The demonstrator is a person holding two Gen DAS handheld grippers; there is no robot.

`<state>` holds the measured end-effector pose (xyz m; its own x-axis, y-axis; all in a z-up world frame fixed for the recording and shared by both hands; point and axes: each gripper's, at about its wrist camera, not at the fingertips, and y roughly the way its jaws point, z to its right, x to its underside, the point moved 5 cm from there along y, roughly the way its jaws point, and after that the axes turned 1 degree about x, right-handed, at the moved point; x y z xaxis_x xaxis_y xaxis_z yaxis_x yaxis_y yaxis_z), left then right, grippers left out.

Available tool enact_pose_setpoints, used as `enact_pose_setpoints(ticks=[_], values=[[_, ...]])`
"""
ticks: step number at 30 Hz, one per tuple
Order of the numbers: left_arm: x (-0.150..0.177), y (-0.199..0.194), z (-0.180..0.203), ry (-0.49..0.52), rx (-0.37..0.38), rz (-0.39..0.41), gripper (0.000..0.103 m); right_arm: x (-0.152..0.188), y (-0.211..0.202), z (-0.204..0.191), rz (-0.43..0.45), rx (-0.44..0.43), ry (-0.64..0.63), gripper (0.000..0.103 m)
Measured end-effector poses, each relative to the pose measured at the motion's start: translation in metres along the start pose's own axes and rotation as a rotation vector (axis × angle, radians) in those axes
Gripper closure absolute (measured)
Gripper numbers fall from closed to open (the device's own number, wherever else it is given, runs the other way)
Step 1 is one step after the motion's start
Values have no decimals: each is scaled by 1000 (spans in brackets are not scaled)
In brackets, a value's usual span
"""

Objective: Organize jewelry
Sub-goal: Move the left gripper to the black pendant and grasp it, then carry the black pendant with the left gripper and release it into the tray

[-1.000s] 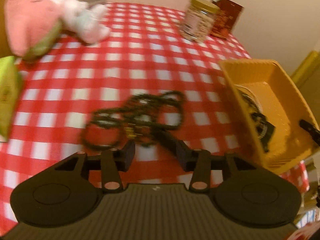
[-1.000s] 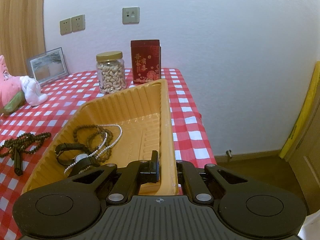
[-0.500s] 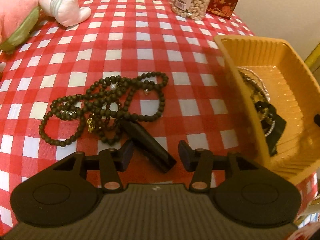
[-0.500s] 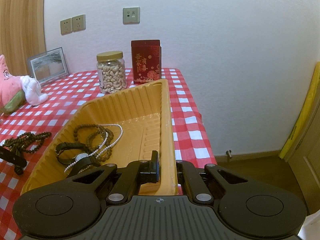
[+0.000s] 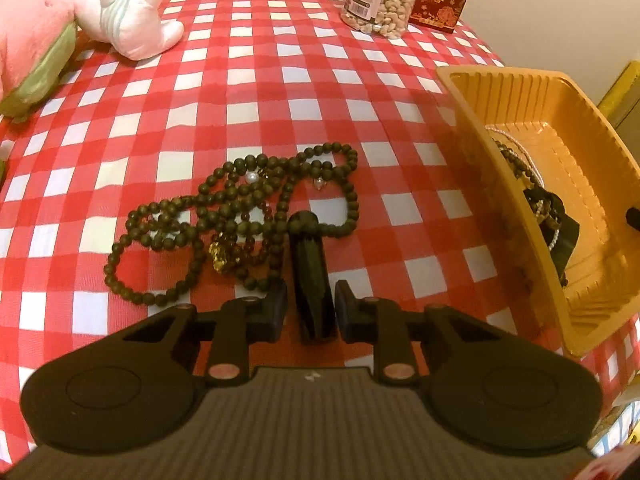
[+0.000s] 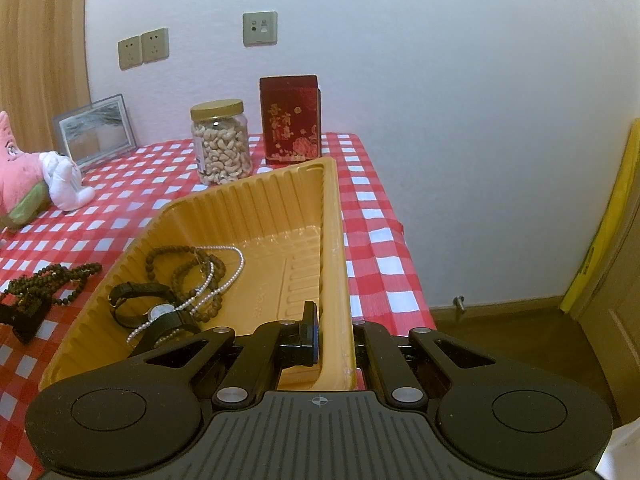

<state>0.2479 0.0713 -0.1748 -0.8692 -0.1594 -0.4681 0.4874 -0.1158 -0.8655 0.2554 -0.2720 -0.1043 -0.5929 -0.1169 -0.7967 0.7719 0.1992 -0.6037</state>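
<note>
Left tool (image 5: pixel 310 308) lowered, jaws closing round tassel (image 5: pixel 310 276)

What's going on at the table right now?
The right gripper is clamped on the near wall of the orange tray, which already holds a watch and bracelets. The left gripper has its jaws closing around the dark tassel of the bead necklace lying on the checked cloth, a sliver of gap showing.
</note>
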Motion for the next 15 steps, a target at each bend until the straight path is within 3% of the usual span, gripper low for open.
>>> enact_pose_setpoints(ticks=[6,15], values=[[1,1,8,77,-23,13,85,0,0,-1,4,-2,-7,100],[19,-24,17,116,47,29,85,0,-2,-2,10,-3,-4,100]])
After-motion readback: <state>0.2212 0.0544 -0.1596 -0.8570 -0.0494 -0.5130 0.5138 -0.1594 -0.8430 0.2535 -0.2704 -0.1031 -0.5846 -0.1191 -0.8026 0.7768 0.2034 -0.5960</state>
